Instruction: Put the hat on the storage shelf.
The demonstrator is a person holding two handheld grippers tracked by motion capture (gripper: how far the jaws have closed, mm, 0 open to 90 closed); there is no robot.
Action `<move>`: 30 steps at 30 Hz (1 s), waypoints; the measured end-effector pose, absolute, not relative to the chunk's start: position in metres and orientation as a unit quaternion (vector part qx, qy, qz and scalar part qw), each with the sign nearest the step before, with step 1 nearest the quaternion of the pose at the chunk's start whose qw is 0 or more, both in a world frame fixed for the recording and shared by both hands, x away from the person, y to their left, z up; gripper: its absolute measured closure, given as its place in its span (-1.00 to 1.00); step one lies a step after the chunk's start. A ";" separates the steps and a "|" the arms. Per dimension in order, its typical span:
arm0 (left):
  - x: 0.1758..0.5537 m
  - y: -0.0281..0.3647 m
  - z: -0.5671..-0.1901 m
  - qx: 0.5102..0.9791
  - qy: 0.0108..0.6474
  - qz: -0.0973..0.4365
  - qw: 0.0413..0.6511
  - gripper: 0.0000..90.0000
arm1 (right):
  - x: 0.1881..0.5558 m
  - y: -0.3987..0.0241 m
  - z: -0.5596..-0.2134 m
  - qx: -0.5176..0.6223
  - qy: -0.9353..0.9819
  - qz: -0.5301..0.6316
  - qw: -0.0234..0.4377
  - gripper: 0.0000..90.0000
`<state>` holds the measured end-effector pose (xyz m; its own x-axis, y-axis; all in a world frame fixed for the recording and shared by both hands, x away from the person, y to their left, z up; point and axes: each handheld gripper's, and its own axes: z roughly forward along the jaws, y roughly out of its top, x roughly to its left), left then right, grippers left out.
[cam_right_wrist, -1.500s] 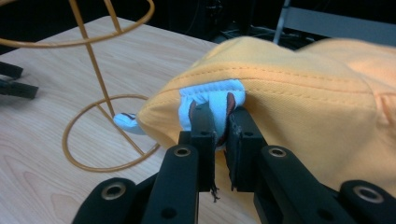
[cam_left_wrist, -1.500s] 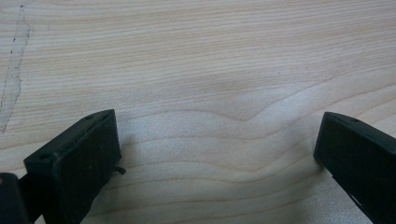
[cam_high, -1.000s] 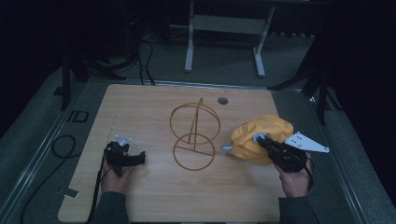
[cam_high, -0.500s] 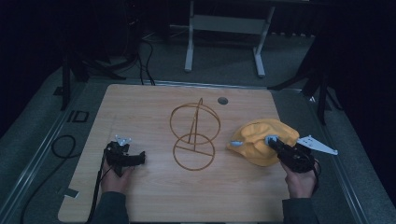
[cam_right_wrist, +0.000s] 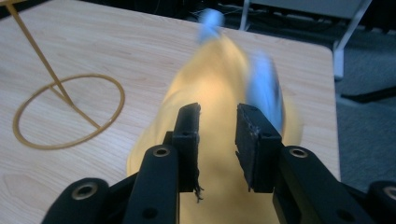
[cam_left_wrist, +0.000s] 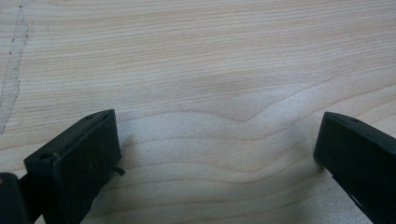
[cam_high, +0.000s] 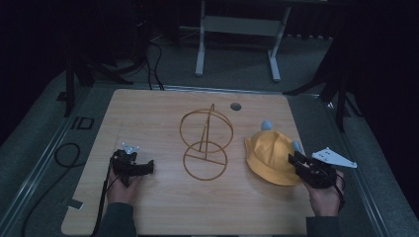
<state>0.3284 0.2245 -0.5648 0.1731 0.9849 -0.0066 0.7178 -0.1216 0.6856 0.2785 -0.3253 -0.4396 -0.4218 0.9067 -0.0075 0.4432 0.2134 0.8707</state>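
One wooden table (cam_high: 163, 207) holds a gold wire stand (cam_high: 205, 145) and, right of it, a yellow hat (cam_high: 269, 155). Right gripper (cam_right_wrist: 217, 114), jaws just opening, gapes slightly over the hat's edge, gripping nothing. Left gripper (cam_left_wrist: 217, 140) rests wide open, empty.

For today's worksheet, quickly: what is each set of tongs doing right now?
Left tongs: open, nothing between them, over bare table.
Right tongs: open, just been opening; yellow hat beyond them, not gripped.

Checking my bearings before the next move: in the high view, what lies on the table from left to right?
Left tool → gold wire stand → yellow hat → right tool, at the hat's right edge.
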 end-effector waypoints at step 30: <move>0.329 0.224 -0.565 0.712 0.598 0.234 0.284 -0.99 | 0.347 -0.299 -0.418 0.420 0.835 0.259 0.246 0.49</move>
